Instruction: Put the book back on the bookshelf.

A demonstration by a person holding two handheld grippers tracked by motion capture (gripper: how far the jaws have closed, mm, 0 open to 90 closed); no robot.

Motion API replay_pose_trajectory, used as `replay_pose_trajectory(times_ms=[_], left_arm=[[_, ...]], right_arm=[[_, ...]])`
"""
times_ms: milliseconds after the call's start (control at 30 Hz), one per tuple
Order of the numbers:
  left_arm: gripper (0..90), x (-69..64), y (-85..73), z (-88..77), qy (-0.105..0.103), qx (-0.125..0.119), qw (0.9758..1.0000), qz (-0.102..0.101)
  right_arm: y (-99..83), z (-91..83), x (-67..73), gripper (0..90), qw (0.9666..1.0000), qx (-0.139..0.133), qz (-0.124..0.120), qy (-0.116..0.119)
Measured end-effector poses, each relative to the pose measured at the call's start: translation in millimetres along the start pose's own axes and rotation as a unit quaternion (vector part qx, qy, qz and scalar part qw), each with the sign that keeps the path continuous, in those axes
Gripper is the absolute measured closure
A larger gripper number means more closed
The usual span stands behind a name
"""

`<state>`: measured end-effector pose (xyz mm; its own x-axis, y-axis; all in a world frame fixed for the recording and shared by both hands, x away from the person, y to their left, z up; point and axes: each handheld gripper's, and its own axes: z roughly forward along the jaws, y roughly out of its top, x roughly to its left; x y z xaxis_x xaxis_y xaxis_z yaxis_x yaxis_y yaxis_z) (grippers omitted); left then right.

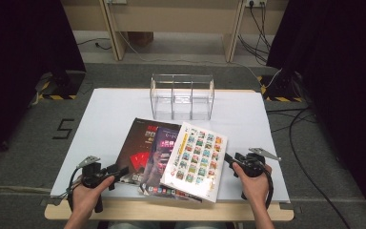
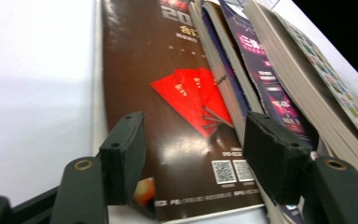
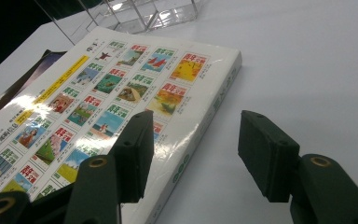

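White table (image 1: 109, 109): three overlapping books (image 1: 183, 160), one clear rack (image 1: 182, 97). Left claw (image 1: 123, 171), right claw (image 1: 228, 158) wide open, empty.

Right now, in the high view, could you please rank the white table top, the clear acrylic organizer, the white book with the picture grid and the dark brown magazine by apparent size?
1. White table top, clearly largest.
2. Clear acrylic organizer and white book with the picture grid: they look about alike, and the book lies nearer the camera, so I will not rank them.
3. Dark brown magazine: partly covered, so its visible area is smallest.

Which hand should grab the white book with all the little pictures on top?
Probably the right. The right gripper is open at the white book's free edge, while the left gripper faces the brown book at the bottom of the pile.
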<state>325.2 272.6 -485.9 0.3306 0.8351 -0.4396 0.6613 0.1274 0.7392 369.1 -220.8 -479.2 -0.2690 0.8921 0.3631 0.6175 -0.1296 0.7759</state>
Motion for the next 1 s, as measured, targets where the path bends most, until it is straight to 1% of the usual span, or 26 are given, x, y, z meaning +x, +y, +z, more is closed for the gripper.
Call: replay_pose_trajectory(times_ms=[100, 200, 267, 333, 400, 467, 533, 567, 600, 633, 667, 700, 800, 833, 867, 933, 967, 1000], left_arm=[[38.3, -5.4, 4.2, 2.7, -0.005, 0.005, 0.9999, 0.007], [38.9, -12.1, 9.6, 6.1, -0.019, 0.011, 0.9997, 0.012], [40.0, -16.6, 14.2, 8.8, -0.028, 0.017, 0.9994, 0.009], [40.9, -22.7, 20.5, 11.8, -0.031, 0.022, 0.9992, 0.015], [41.4, -30.2, 27.7, 15.6, -0.039, 0.031, 0.9985, 0.024], [42.8, -38.4, 33.9, 21.3, -0.051, 0.039, 0.9976, 0.026], [43.6, -47.0, 39.2, 28.6, -0.058, 0.052, 0.9962, 0.038], [43.7, -51.7, 41.3, 32.7, -0.063, 0.056, 0.9956, 0.04], [44.1, -51.7, 41.3, 32.7, -0.063, 0.056, 0.9956, 0.04], [44.6, -60.2, 45.9, 40.9, -0.078, 0.067, 0.994, 0.038], [45.1, -64.6, 48.7, 45.7, -0.087, 0.073, 0.9929, 0.036], [45.5, -67.3, 50.2, 48.7, -0.091, 0.077, 0.9922, 0.036], [46.6, -77.3, 54.5, 62.4, -0.098, 0.096, 0.9894, 0.049], [46.6, -77.3, 54.5, 62.4, -0.098, 0.096, 0.9894, 0.049], [47.2, -81.7, 56.5, 72.3, -0.106, 0.109, 0.9873, 0.045], [47.7, -84.6, 58.9, 81.5, -0.114, 0.121, 0.9853, 0.038], [48.5, -85.7, 60.4, 85.8, -0.116, 0.126, 0.9846, 0.036], [49.7, -85.7, 60.4, 85.8, -0.116, 0.126, 0.9846, 0.036]], right_arm=[[1.9, -0.1, 3.2, 45.3, 0.9999, 0.008, -0.006, 0.007], [2.8, -0.3, 5.7, 45.7, 0.9998, 0.013, -0.002, 0.013], [2.8, -0.1, 6.9, 45.8, 0.9997, 0.017, -0.002, 0.015], [2.5, 0.8, 7.6, 45.8, 0.9996, 0.023, -0.002, 0.016], [2.7, 0.9, 8.1, 45.8, 0.9995, 0.027, -0.001, 0.018], [3.4, 0.5, 8.7, 45.9, 0.9993, 0.032, 0.004, 0.018], [4.2, 1.2, 9.4, 45.9, 0.999, 0.038, 0.006, 0.021], [4.4, 1.6, 9.4, 45.9, 0.999, 0.04, 0.005, 0.021], [4.6, 1.8, 9.9, 45.9, 0.9988, 0.044, 0.006, 0.02], [4.6, 2.5, 9.9, 45.8, 0.9988, 0.044, 0.005, 0.02], [4.6, 2.9, 10.0, 45.9, 0.9987, 0.046, 0.006, 0.02], [4.4, 3.6, 10.3, 45.9, 0.9984, 0.051, 0.01, 0.022], [3.2, 6.2, 11.3, 45.9, 0.9979, 0.058, 0.012, 0.028], [3.2, 6.2, 11.3, 45.9, 0.9979, 0.058, 0.012, 0.028], [2.0, 9.0, 12.0, 46.0, 0.9976, 0.062, 0.013, 0.029], [1.1, 10.8, 11.9, 46.1, 0.9973, 0.065, 0.015, 0.03], [0.8, 11.3, 12.1, 46.2, 0.9972, 0.066, 0.017, 0.032], [0.6, 11.6, 12.5, 46.4, 0.9971, 0.066, 0.02, 0.033]])
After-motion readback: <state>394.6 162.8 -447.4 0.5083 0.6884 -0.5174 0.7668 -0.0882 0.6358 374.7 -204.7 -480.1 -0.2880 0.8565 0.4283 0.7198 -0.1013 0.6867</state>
